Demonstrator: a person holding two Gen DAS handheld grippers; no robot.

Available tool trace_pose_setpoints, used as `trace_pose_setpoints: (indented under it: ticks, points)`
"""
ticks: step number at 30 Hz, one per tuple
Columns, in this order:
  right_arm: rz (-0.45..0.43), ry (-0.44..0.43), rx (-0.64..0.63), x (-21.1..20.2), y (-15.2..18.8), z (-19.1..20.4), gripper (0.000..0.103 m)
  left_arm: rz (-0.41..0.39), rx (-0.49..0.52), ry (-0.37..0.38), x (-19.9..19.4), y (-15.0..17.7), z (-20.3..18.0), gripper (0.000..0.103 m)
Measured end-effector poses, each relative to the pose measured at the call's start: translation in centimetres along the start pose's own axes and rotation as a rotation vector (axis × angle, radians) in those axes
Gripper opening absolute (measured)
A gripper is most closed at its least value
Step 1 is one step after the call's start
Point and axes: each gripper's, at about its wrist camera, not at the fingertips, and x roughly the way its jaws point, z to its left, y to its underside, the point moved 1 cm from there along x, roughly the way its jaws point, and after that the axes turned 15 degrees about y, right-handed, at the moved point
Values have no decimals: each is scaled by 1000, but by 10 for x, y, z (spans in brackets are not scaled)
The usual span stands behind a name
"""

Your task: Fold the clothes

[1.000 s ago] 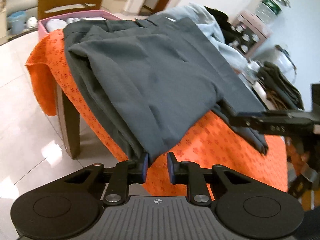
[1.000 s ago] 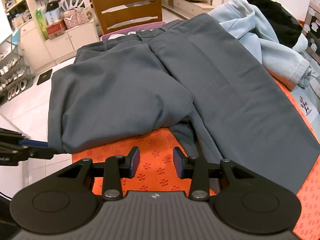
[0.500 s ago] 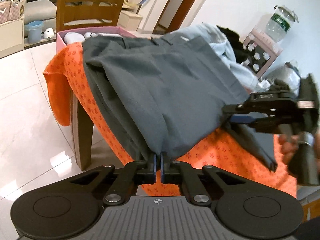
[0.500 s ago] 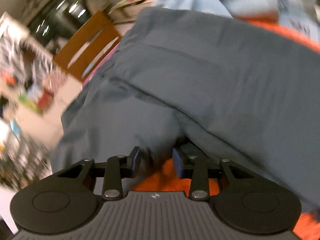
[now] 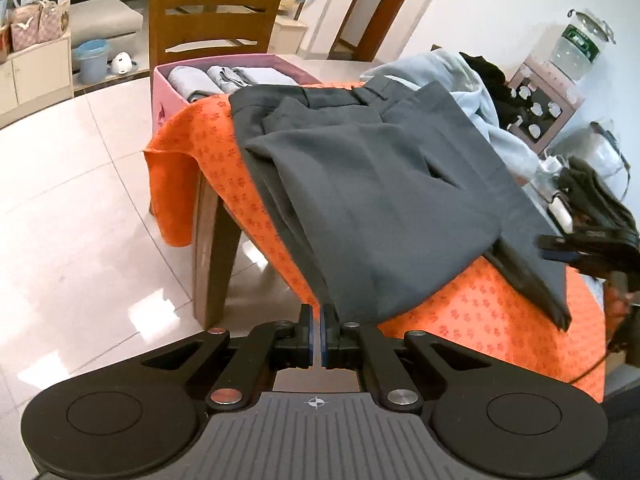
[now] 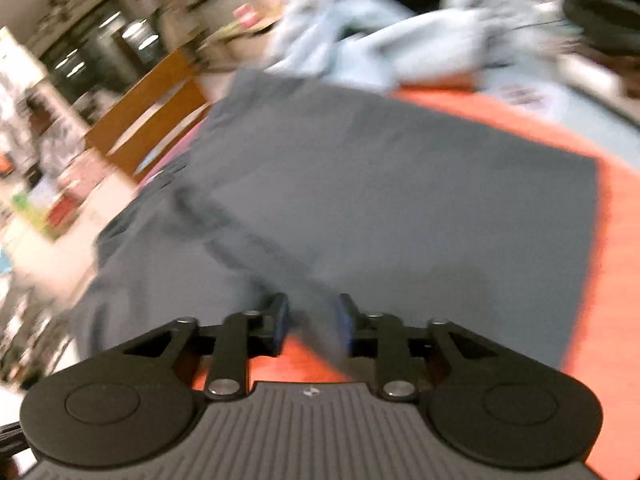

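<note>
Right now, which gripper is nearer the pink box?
Left. The left gripper pinches the trousers' hem on the box's side; the right gripper is across the table.

white tile floor (image 5: pixel 72 208), wooden chair (image 5: pixel 212 16), white wall (image 5: pixel 488 12)

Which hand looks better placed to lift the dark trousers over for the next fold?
The left, probably. The left gripper is shut on the hem of the grey trousers. The right gripper is opening, cloth loose between its fingers, in a blurred view.
</note>
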Motion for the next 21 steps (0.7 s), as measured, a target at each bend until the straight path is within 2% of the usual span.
trace_pose_setpoints:
  ticks: [3,4,6,8,10,15,16,19,20,21]
  points:
    - [-22,86,131,-12,6,-47,41,15,28,10,4,-9,-7,7]
    - [-26,110,173,-13,9,-61,43,17,42,13,7,-13,-10,10]
    - [-34,153,250,-14,14,-87,49,24,66,21,14,-18,-17,25]
    - [-41,166,296,-11,20,-108,51,31,93,20,22,-22,-25,48]
    - [-38,168,339,-3,21,-124,51,39,136,23,30,-22,-35,55]
    - [-44,134,447,22,21,-152,50,118,259,40,50,-13,-65,64]
    - [-50,119,470,27,20,-157,49,129,278,47,53,-12,-71,64]
    - [-51,72,518,36,16,-163,33,137,309,80,56,-11,-87,65]
    - [-47,53,530,38,17,-165,23,137,322,90,57,-12,-93,66]
    - [-39,30,550,40,19,-167,19,138,337,101,57,-14,-98,67]
